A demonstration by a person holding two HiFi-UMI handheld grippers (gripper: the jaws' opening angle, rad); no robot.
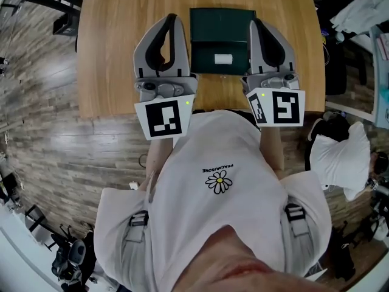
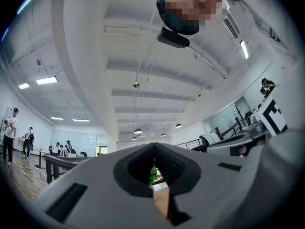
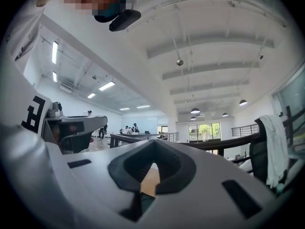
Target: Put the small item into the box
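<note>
A dark green box (image 1: 209, 28) lies open at the middle of the wooden table (image 1: 115, 53). A small white item (image 1: 223, 58) rests inside its near half. My left gripper (image 1: 172, 19) lies on the table just left of the box, jaws shut and empty. To the right of the box is my right gripper (image 1: 256, 24), also shut with nothing in it. Both point away from the person. In the left gripper view the left gripper (image 2: 154, 146) tilts up toward the ceiling, jaws meeting. The right gripper (image 3: 152, 143) looks the same in its own view.
The table's near edge (image 1: 109, 115) runs just in front of the person's white shirt (image 1: 219, 187). Wood floor lies to the left. A chair with white cloth (image 1: 337, 154) stands at the right. Several people (image 2: 9, 132) stand far off in the hall.
</note>
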